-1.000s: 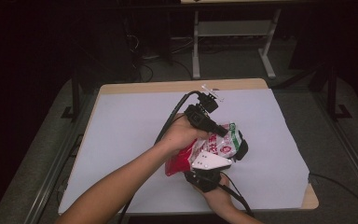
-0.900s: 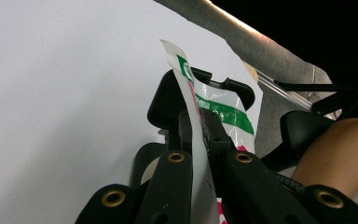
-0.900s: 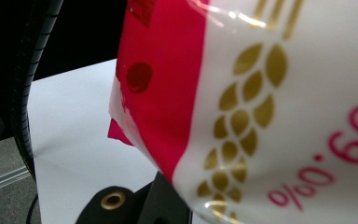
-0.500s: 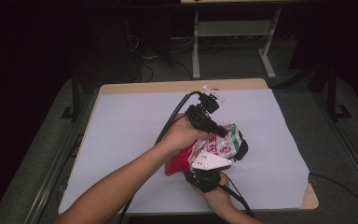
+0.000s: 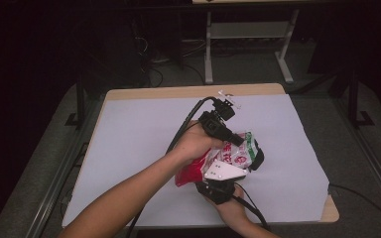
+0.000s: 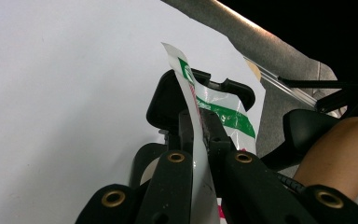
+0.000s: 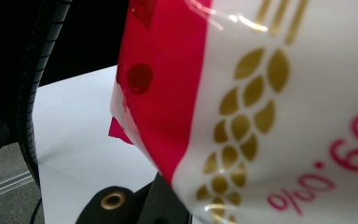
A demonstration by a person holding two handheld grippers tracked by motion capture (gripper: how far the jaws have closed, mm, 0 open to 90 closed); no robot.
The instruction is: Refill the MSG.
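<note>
Glossy packet pinched between two hand-held grippers above a white table cover.

High view: the red, white and green packet (image 5: 228, 157) hangs over the white sheet (image 5: 144, 139), left gripper (image 5: 235, 140) just above it, right gripper (image 5: 238, 166) under it. Left gripper view: jaws pinch the packet's thin edge. Right gripper view: crinkly film hides the jaws; cannot tell their state.

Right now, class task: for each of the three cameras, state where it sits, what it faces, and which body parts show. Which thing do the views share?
High view: above the table, looking forward and down; both forearms, left tool, right tool.
Left gripper view: on the left tool, along its jaws pinching the packet; a forearm at right.
Right gripper view: on the right tool, close against the packet.
Shared: the packet.
</note>
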